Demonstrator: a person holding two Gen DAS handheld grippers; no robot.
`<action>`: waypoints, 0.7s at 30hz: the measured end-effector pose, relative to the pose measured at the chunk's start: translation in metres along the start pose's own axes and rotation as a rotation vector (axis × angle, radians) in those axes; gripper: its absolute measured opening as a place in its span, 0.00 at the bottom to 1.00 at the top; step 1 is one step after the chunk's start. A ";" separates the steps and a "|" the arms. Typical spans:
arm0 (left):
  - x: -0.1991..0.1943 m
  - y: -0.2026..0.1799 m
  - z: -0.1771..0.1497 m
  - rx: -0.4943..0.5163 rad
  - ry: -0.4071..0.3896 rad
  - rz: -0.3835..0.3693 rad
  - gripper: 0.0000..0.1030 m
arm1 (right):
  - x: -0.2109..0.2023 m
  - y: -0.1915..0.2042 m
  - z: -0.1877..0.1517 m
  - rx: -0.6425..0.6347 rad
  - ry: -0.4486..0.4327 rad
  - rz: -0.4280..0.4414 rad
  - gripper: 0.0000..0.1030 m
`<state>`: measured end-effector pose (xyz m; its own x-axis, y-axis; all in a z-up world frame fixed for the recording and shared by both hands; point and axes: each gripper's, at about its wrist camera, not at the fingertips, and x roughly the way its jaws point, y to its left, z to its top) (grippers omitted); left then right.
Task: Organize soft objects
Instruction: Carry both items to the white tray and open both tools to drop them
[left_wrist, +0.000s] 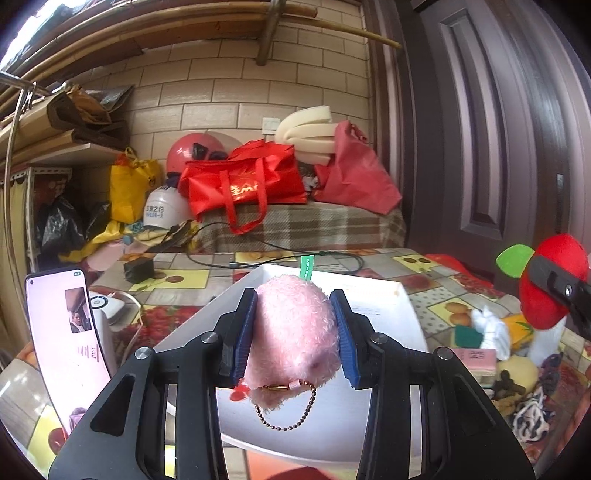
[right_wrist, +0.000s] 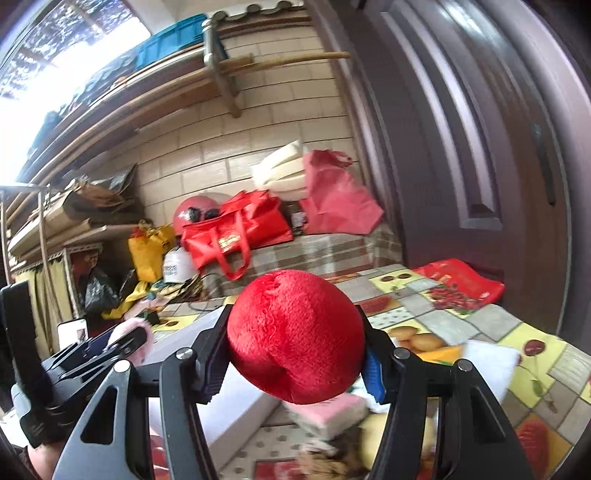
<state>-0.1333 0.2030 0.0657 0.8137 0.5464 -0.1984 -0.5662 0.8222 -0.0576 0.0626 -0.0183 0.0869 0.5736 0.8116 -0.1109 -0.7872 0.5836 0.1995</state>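
While the pink plush (left_wrist: 295, 332) sits squeezed between the blue fingers (left_wrist: 245, 332) of the left gripper (left_wrist: 295, 334), its bead chain (left_wrist: 291, 410) dangling below, it hangs over the white tray (left_wrist: 380, 306) rather than lying in it; the green tag (left_wrist: 306, 266) sticks up behind it. The right gripper (right_wrist: 295, 365) is clenched on the red plush (right_wrist: 295, 336), a round toy with a green leaf (left_wrist: 513, 260) as the left view shows it; that toy is held in the air to the right of the tray, above the table (right_wrist: 443, 321).

As far as can be seen the tray holds nothing yet, so I judge the sorting barely begun: two toys are in hand and neither is put down. More soft things wait on the table at the right of the tray: a white cloth (left_wrist: 491, 332), a pink sponge (left_wrist: 476, 360), a yellow pad (left_wrist: 521, 373) and a patterned rag (left_wrist: 532, 413); these are left to do. A phone (left_wrist: 66, 343) stands propped at the left; a red bag (left_wrist: 247, 181) and foam (left_wrist: 306, 129) lie on the bench beyond the table.
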 end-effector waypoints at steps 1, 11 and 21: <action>0.003 0.003 0.000 -0.006 0.006 0.005 0.39 | 0.005 0.007 -0.001 -0.009 0.011 0.014 0.58; 0.039 0.018 0.004 -0.018 0.065 0.043 0.39 | 0.041 0.054 -0.016 -0.090 0.085 0.083 0.58; 0.064 0.035 0.005 -0.077 0.153 0.056 0.39 | 0.083 0.070 -0.022 -0.109 0.173 0.096 0.58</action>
<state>-0.1003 0.2673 0.0559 0.7544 0.5555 -0.3497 -0.6232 0.7735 -0.1157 0.0500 0.0909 0.0699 0.4547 0.8507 -0.2638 -0.8615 0.4953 0.1122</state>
